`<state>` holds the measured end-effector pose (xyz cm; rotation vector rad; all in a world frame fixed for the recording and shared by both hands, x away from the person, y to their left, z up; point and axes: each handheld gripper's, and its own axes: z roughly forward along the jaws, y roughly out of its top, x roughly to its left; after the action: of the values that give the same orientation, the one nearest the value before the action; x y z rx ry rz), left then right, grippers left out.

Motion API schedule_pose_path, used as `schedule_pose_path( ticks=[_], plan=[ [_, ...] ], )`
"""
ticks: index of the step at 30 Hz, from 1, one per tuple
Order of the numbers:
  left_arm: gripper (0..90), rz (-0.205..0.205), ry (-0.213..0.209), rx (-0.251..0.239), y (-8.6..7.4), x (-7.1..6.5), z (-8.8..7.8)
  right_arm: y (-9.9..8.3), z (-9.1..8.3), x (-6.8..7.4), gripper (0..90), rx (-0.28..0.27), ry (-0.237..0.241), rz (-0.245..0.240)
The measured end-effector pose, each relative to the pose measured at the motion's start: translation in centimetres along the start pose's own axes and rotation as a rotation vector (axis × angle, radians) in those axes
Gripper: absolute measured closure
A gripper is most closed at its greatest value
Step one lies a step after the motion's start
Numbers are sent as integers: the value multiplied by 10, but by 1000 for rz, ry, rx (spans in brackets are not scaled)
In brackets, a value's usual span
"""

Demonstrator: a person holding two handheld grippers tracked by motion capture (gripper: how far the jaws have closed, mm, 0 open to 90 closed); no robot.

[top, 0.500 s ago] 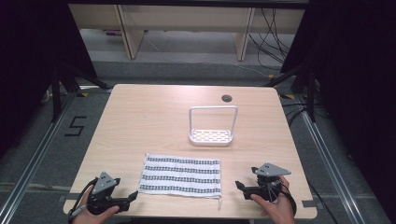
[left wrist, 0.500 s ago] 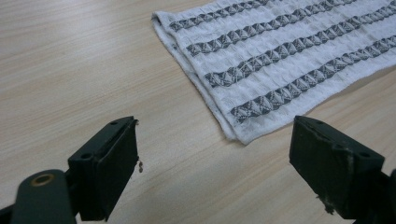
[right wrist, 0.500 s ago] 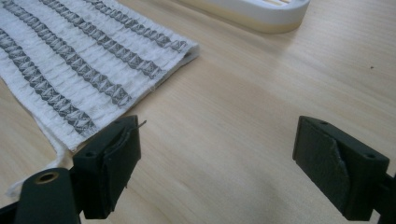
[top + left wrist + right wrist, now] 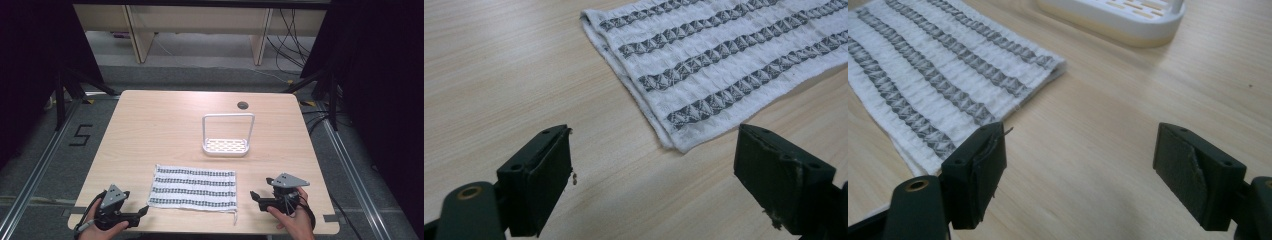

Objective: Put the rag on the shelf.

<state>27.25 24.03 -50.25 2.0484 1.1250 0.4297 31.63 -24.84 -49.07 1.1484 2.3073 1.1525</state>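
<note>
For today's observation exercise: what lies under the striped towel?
The striped towel lies flat on the wooden table. Whatever might sit beneath it is covered, though nothing bulges.

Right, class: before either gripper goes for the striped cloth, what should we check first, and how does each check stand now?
1. Left gripper open: ok, jaws stand wide apart in the left gripper view.
2. Right gripper open: ok, jaws wide apart in the right gripper view.
3. Striped cloth lying flat on the table: ok, spread out between the two grippers.
4. Jaws free of the cloth: ok, neither gripper touches it.
5. White rack apart from the cloth: ok, bare wood shows between them.
6. Cloth single or folded: cannot tell for sure; its edge looks layered in the left gripper view.
</note>
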Motion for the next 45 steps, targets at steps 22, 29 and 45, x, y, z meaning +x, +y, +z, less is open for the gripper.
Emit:
schedule_pose_path(
  ticks=[22, 29, 45],
  plan=[
    [168, -19, 11, 6, 1, -9, 4, 41, 32, 32, 236, -21, 101, -142],
    [219, -2, 9, 23, 2, -10, 5, 53, 45, 45, 265, -13, 131, -181],
    [256, -15, -2, 11, 4, -16, 11, 88, 87, 70, 329, 10, 214, -225]
  ],
)
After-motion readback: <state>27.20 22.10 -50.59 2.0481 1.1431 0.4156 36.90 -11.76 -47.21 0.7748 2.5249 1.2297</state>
